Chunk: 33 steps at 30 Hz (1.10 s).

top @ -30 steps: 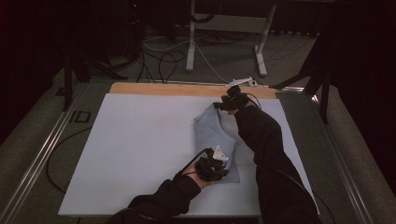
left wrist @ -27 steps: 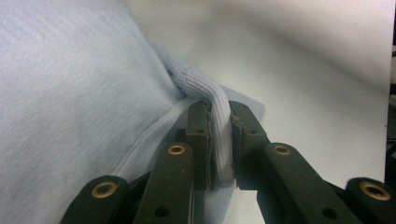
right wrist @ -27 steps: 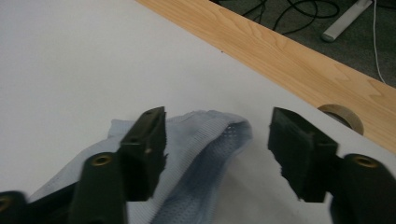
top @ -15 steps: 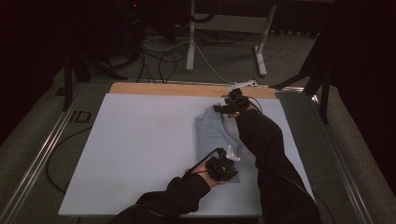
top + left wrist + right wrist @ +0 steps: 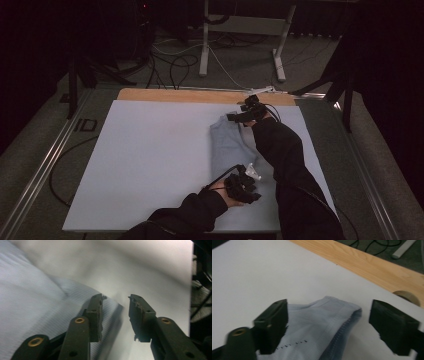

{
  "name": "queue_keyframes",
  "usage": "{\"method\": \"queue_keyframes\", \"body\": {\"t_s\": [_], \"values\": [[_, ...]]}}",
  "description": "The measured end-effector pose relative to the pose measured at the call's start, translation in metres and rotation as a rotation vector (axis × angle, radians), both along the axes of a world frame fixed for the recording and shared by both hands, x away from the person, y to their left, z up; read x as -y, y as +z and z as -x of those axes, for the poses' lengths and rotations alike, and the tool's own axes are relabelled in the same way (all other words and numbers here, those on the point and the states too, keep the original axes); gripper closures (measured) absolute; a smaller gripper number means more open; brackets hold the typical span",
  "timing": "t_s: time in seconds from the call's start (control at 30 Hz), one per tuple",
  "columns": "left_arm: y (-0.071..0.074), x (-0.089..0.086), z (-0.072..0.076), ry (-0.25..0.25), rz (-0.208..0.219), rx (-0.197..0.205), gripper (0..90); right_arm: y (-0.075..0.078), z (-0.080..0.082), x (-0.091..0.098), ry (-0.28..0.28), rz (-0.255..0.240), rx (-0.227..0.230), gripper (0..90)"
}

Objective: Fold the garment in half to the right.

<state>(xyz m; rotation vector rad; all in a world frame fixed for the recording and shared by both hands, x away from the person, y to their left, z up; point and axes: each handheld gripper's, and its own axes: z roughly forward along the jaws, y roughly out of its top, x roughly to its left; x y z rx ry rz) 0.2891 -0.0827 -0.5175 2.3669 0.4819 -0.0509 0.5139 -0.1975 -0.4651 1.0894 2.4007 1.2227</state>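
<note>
A folded pale-blue cloth (image 5: 227,145) lies right of centre on the white tabletop (image 5: 145,160), its right part covered by a dark sleeve (image 5: 287,165). The right gripper (image 5: 328,322) at the cloth's upper end and the left gripper (image 5: 116,312) at its lower edge both have jaws apart, holding nothing. Cables (image 5: 172,62) sprawl on the floor at upper centre.

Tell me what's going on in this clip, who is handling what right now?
A person with a gripper in each hand is working on a pale blue folded garment lying on a white table. The right gripper is at the garment's far end with its fingers wide open around the fabric edge. The left gripper is at the near end, fingers open too, one over the cloth and one over bare table. Neither is gripping the cloth at this moment.
</note>
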Motion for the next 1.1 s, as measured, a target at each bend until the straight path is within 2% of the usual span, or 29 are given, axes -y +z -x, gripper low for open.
{"method": "queue_keyframes", "body": {"t_s": [0.1,0.2,0.3,0.37,0.43,0.5,0.57,0.67,0.7,0.73,0.77,0.9,0.93,0.97,1.03,1.1], "values": [[0.001,-0.001,0.004,-0.022,0.006,-0.012,62.1,0.000,0.000,0.000,-0.001,0.006,0.004,13.5],[0.000,-0.004,0.008,-0.052,0.012,-0.045,61.0,0.002,0.000,0.001,-0.021,-0.004,0.020,13.7],[0.002,-0.009,0.014,-0.070,0.039,-0.038,55.3,0.004,0.000,0.002,-0.035,0.006,0.050,13.5],[0.008,-0.014,0.018,-0.071,0.063,-0.016,49.7,0.004,0.000,0.003,-0.034,0.006,0.058,13.6],[0.016,-0.020,0.020,-0.081,0.110,0.010,45.7,0.004,0.000,0.003,-0.038,0.009,0.071,13.4],[0.024,-0.028,0.019,-0.073,0.143,0.038,40.6,0.004,0.001,0.003,-0.049,0.029,0.096,13.1],[0.031,-0.035,0.017,-0.055,0.171,0.056,36.6,0.002,0.000,0.003,-0.045,0.016,0.087,12.9],[0.040,-0.049,0.011,-0.022,0.228,0.071,28.3,0.001,-0.001,0.002,-0.036,0.031,0.076,12.8],[0.041,-0.053,0.009,-0.033,0.236,0.078,26.9,0.000,-0.001,0.000,-0.035,0.031,0.071,12.8],[0.043,-0.057,0.008,-0.045,0.247,0.089,21.5,-0.001,-0.001,0.000,-0.032,0.028,0.067,12.8],[0.045,-0.060,0.007,-0.035,0.250,0.101,17.1,-0.001,-0.002,-0.001,-0.026,0.024,0.061,12.8],[0.048,-0.075,0.001,-0.024,0.273,0.144,11.7,-0.004,-0.002,-0.006,-0.017,0.035,0.055,12.7],[0.048,-0.075,0.001,-0.024,0.273,0.144,9.0,-0.004,-0.002,-0.006,-0.017,0.035,0.055,12.7],[0.049,-0.083,-0.001,-0.014,0.292,0.150,7.2,-0.007,-0.002,-0.007,-0.027,0.035,0.042,12.4],[0.049,-0.087,-0.002,-0.012,0.290,0.149,6.4,-0.007,-0.002,-0.007,-0.028,0.032,0.035,12.1],[0.050,-0.100,-0.006,0.019,0.285,0.163,2.2,-0.010,-0.004,-0.008,-0.032,0.030,0.006,9.9]]}}
